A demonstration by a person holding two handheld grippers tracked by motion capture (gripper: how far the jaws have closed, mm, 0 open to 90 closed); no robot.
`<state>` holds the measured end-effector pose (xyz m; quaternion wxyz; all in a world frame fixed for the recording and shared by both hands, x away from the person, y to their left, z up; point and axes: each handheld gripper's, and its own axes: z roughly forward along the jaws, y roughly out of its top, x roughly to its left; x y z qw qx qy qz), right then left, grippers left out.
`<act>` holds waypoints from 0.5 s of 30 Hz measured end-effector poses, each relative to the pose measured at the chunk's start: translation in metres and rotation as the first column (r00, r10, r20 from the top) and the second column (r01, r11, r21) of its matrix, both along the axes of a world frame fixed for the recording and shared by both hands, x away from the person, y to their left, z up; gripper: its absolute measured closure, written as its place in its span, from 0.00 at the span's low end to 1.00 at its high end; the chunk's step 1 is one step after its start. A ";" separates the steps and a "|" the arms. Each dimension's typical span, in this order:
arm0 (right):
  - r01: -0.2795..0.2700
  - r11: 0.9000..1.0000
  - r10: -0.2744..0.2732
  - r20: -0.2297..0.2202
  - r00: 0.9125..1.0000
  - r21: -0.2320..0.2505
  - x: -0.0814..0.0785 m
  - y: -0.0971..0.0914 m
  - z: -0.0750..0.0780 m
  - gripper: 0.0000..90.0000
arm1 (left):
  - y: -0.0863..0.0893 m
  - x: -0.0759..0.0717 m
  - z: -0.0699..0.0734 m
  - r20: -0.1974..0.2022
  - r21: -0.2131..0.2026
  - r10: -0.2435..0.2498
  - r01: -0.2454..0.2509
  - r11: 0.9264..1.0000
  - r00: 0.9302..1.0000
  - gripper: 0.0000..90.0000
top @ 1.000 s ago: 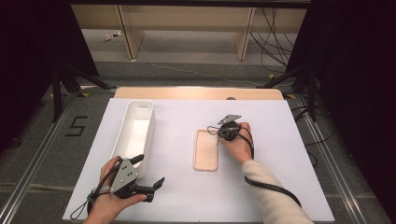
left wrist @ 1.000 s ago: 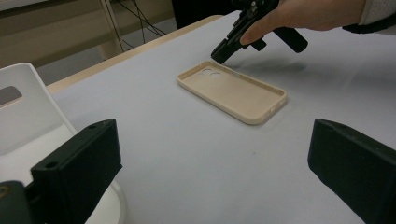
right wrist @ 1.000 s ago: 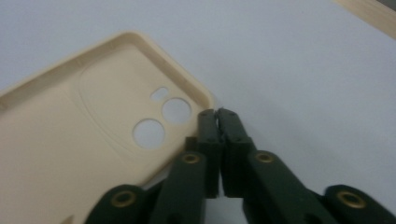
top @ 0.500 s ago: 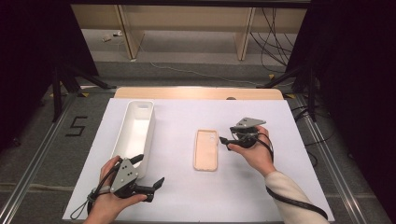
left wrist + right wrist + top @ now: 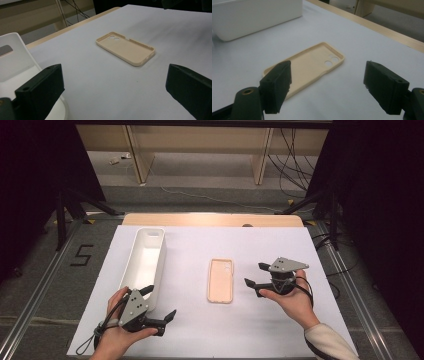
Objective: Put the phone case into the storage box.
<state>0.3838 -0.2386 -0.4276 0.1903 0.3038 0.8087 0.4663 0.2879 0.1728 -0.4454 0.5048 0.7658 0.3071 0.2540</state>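
A beige phone case point(image 5: 220, 280) lies inside-up on the white mat, camera holes at its far end. My right gripper point(image 5: 255, 274) hovers just right of it and apart from it. Its jaws have just been opening and stand open, with nothing between them. In the right gripper view the case point(image 5: 309, 67) lies ahead, beyond the wide black jaws point(image 5: 328, 70). My left gripper point(image 5: 160, 302) rests open at the near left, by the near end of the white bin point(image 5: 145, 257). The left gripper view looks between its jaws point(image 5: 113, 72) at the case point(image 5: 126, 48) farther off.
The long white bin point(image 5: 15, 57) stands empty at the left of the mat. A wooden table edge point(image 5: 210, 219) runs along the far side. Cables and black stands are on the floor beyond. Bare mat lies around the case.
The right gripper left the far end of the case, moved right and toward the person, and opened its jaws. The case stays flat on the mat. The left hand kept still.
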 end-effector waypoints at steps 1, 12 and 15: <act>-0.001 1.000 0.001 0.003 1.000 0.000 -0.002 -0.001 0.000 0.26 | 0.000 0.000 0.000 0.000 0.000 0.001 -0.001 1.000 1.000 0.01; -0.021 1.000 0.021 0.009 1.000 -0.011 -0.026 -0.012 0.001 0.24 | 0.001 -0.001 0.001 0.002 0.000 0.005 -0.005 1.000 1.000 0.01; -0.034 0.999 0.034 0.004 0.999 -0.038 -0.030 -0.013 0.000 0.25 | 0.001 -0.001 0.001 0.004 0.002 0.003 -0.003 1.000 1.000 0.01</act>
